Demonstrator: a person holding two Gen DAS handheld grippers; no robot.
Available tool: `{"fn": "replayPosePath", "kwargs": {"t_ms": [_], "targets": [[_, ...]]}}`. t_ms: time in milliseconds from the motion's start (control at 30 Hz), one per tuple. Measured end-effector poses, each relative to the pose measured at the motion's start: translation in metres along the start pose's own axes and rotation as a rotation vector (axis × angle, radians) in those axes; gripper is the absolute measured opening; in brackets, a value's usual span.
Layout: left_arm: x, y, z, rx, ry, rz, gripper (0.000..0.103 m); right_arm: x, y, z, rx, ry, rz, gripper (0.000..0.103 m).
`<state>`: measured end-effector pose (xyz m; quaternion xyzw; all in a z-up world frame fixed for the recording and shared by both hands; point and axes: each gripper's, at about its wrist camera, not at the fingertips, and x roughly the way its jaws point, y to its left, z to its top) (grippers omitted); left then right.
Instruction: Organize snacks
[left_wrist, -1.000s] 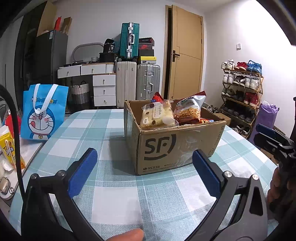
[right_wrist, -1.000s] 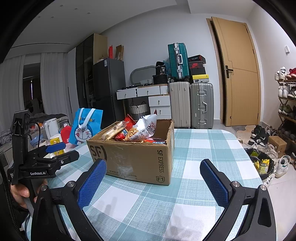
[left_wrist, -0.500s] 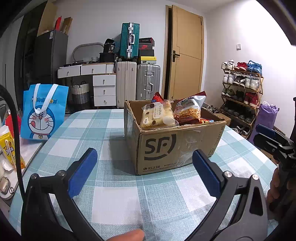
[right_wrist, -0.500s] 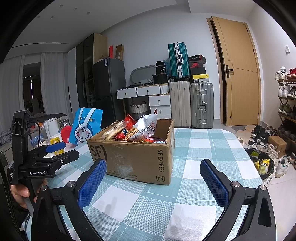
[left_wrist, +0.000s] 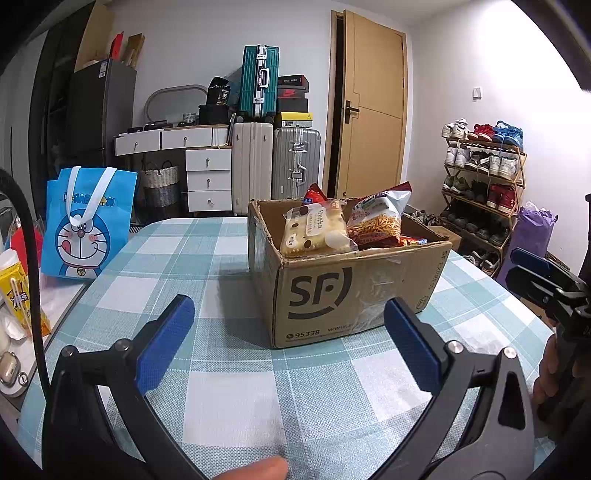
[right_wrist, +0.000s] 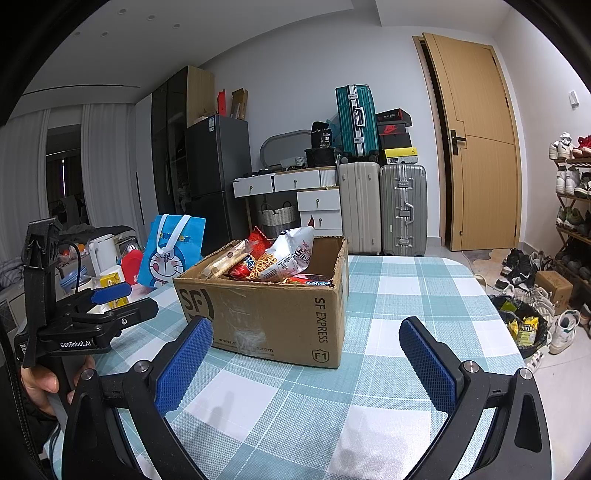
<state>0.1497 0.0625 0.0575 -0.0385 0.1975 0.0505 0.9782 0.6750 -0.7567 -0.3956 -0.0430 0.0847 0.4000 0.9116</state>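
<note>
Both grippers (left_wrist: 288, 328) (right_wrist: 306, 350) agape before upright open-topped snack box (left_wrist: 347, 291).

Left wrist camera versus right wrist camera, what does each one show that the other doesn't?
Only the left wrist view shows the purple paper bag by the shoe rack and the pale bread packet's front. Only the right wrist view shows the white electric kettle and the black bin of wrappers. Both show the brown cardboard SF box, the blue cartoon tote bag and the checked tablecloth.
</note>
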Motion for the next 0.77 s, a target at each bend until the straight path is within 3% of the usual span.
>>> {"fn": "replayPosePath", "kwargs": {"t_ms": [767], "targets": [[0.001, -0.0002, -0.0015, -0.002, -0.002, 0.001, 0.103, 0.0002, 0.0, -0.0002, 0.001, 0.001, 0.002, 0.103]]}}
